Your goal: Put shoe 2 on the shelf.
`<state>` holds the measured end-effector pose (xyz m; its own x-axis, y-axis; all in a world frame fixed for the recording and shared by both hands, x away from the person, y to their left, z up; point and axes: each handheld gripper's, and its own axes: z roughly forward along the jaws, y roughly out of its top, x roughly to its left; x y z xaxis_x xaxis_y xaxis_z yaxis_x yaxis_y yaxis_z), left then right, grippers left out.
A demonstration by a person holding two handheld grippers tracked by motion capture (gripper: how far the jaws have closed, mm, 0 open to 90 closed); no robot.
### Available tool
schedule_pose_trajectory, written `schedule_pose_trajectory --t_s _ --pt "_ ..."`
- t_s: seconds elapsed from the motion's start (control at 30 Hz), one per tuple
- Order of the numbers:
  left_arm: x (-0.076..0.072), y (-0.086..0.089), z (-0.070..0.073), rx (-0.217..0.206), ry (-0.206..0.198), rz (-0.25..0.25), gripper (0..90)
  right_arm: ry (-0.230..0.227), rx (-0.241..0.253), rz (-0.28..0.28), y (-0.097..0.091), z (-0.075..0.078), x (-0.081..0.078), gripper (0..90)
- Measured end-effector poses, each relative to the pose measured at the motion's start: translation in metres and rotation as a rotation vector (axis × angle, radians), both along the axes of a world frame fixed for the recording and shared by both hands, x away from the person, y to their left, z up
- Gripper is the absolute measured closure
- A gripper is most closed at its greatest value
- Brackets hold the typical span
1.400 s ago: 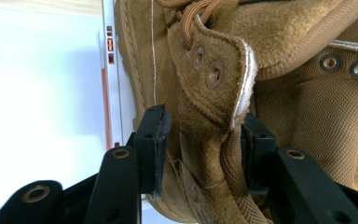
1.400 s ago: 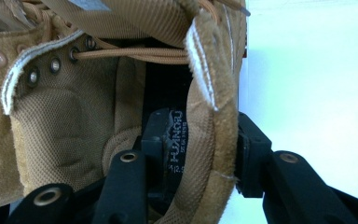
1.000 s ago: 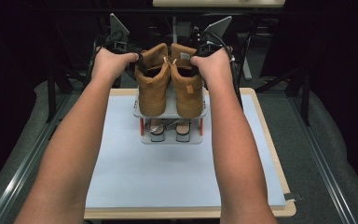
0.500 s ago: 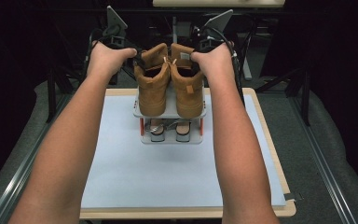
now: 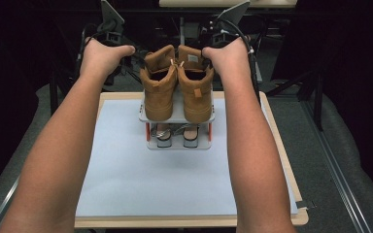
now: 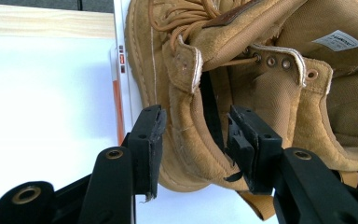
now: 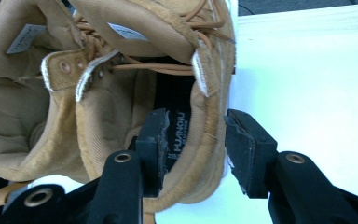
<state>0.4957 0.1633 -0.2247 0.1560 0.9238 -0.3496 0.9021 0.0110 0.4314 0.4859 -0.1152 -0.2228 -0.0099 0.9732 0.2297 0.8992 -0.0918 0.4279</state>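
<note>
Nearest the person, the white mat [image 5: 165, 189] on the worktop [image 5: 277, 121] lies bare, so anything dropped lands there or rolls off the edge. Farther out stands a small grey two-tier rack [image 5: 175, 143] with a pair of sandals [image 5: 175, 135] on its lower shelf and two tan boots on top. The left tool [image 6: 193, 135] straddles the collar wall of the left boot [image 5: 158, 90], one jaw outside and one inside the opening; the right tool [image 7: 196, 140] does the same on the right boot [image 5: 195, 87]. In both gripper views the padded wall sits between half-wide jaws, but whether they truly press on it I cannot tell, since a gap seems to show at the outer jaw of the right tool. The risk is that soft suede folds and slides out, so a boot tips from the shelf. Uneven pulls could also drag the light rack, or knock the boots together and topple the sandals below.
</note>
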Motion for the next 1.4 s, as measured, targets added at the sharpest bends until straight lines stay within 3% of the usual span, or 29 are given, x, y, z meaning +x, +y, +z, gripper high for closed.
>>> schedule_pose_trajectory --t_s 0.33,0.6,0.87,1.03,1.13,1.3,1.4 --pt "-0.006 0.013 0.004 0.019 0.021 -0.005 55.3 0.001 -0.017 0.004 -0.014 0.007 -0.007 59.1" --pt "-0.003 0.026 -0.003 0.016 0.037 0.007 55.3 0.03 -0.031 -0.026 -0.039 0.001 -0.009 58.9" --pt "0.0 0.038 -0.016 0.015 0.064 0.029 55.4 0.045 -0.036 -0.06 -0.063 -0.012 -0.01 58.7" --pt "0.001 0.04 -0.025 0.029 0.09 0.024 54.8 0.054 -0.039 -0.062 -0.067 -0.022 -0.009 57.1" --pt "0.002 0.042 -0.031 0.054 0.086 0.021 53.3 0.056 -0.053 -0.058 -0.068 -0.029 -0.007 55.8" --pt "0.002 0.048 -0.042 0.052 0.08 0.024 50.2 0.052 -0.069 -0.039 -0.069 -0.043 -0.007 51.1" --pt "0.001 0.056 -0.052 0.072 0.077 0.027 47.5 0.069 -0.072 -0.039 -0.072 -0.052 -0.007 50.3"
